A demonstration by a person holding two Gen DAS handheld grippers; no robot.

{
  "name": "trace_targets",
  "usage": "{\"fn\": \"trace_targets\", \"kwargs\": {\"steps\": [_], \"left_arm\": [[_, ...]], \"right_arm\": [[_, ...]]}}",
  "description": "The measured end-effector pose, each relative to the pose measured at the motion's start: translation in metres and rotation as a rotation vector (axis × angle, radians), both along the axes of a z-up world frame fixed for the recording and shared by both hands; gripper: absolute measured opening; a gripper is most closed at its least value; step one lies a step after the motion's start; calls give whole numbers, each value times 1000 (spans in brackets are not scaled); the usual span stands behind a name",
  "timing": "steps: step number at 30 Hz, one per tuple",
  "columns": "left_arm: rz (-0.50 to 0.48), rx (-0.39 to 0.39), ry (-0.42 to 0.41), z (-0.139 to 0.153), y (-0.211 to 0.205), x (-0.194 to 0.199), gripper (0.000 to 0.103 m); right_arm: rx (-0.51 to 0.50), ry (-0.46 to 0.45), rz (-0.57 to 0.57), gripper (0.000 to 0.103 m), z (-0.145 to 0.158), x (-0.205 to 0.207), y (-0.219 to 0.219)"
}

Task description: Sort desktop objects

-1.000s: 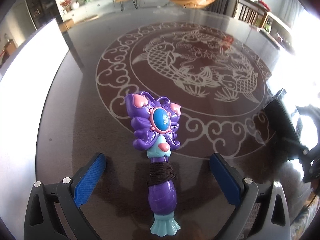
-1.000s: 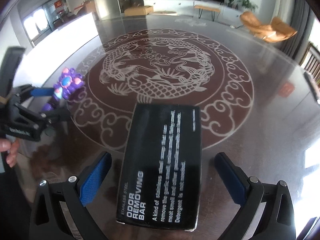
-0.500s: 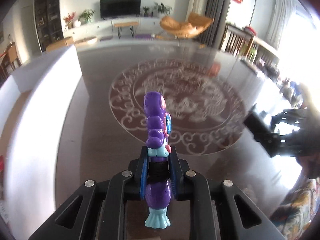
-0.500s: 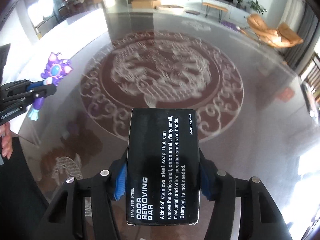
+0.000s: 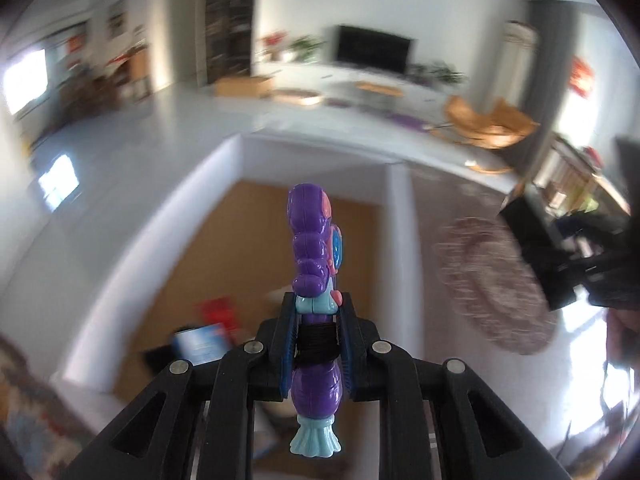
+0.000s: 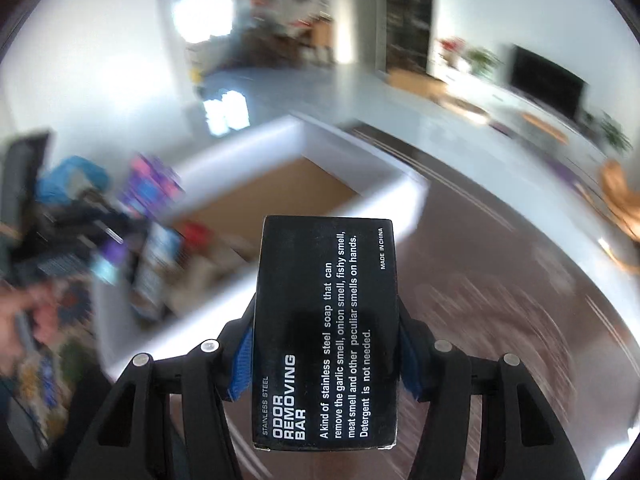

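Left wrist view: the left tool is clenched on the purple toy wand at its thread-wrapped waist, held in the air above the white box with the cardboard-brown bottom. I'd get it well inside the walls and go low before letting go, aiming for a bare patch; there's stuff in there already, too blurry to name.

Right wrist view: the right tool grips the black odor removing bar box by its long sides, over the dark glossy worktop near the box's corner. Living room behind, TV on the far wall.
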State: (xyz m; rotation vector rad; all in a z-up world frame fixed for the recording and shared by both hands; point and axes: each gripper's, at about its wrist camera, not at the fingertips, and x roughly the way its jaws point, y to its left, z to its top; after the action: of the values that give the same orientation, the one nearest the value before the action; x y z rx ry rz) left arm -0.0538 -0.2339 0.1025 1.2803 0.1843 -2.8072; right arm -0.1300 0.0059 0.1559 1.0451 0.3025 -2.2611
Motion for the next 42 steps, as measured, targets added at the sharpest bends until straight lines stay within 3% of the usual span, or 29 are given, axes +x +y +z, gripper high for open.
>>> {"fn": "trace_targets", "kwargs": {"steps": [4,9,10,11,13,14,18,23,27,32,42], "left_arm": [[98,21,-90,-38,-46,-3,19],[180,30,-199,-82,-66,-4,22],[193,22,-215,-86,-67,-4,36],[205,11,-226,-88,-66,-3,60],[235,-29,-202,-84,-64,1,84],[251,-50,-176,-78,-61,2,86],[349,-90,-57,-51,-56,14,86],[433,-104,60,-29,-41,32,89],[484,-240,81,-18,-16,38,102],[482,-209,98,-12,-7,56,103],[508,-229,81,-17,3,64,103]], "right_arm": [[-28,-32,127,59,-10,-10,-102],[51,-102,207,61,-67,-15,-176],[72,-134,223,68,-79,-17,-185],[93,-153,223,73,-89,-19,-191],[95,-130,205,87,-92,-22,-188],[86,-118,196,89,-88,-22,-184],[87,-45,156,98,-66,-20,-157],[86,-13,101,101,-39,-8,-125],[57,-31,72,101,-37,4,-102],[73,-37,63,101,-43,11,-99],[116,-15,93,101,-51,24,-106]]}}
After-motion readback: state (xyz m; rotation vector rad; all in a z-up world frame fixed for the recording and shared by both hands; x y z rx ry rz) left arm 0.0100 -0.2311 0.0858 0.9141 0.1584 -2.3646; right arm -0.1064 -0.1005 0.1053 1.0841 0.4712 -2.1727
